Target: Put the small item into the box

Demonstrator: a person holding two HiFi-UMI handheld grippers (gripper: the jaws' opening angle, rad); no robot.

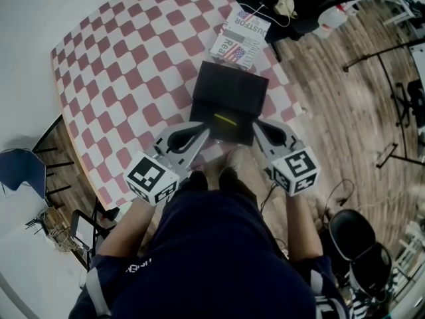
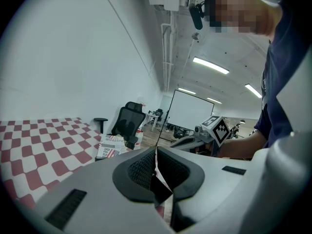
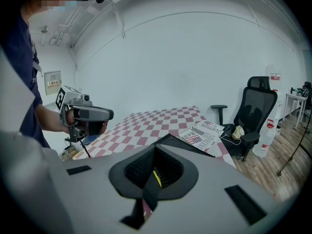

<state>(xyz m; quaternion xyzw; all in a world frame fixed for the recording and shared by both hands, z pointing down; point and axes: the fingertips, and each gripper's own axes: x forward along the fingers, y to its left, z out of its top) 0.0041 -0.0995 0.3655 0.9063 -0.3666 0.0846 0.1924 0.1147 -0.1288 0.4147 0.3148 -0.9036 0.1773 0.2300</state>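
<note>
A black box (image 1: 229, 85) lies on the red-and-white checkered table (image 1: 126, 65), close to its near edge. Its black flap (image 1: 226, 123) points toward me and carries a thin yellow strip (image 1: 224, 119). My left gripper (image 1: 203, 133) is shut on the flap's left edge. My right gripper (image 1: 256, 129) is shut on the right edge. In the left gripper view the jaws (image 2: 156, 172) pinch the flap edge-on. The right gripper view shows the jaws (image 3: 153, 175) closed on the dark flap, with the yellow strip (image 3: 157, 178) between them. I cannot make out a separate small item.
A newspaper (image 1: 240, 37) lies on the table beyond the box. A black office chair (image 3: 255, 117) with a cable and a pale object stands past the far right corner. A blue chair (image 1: 20, 169) is at the left, a black stool (image 1: 352, 234) at the right on the wooden floor.
</note>
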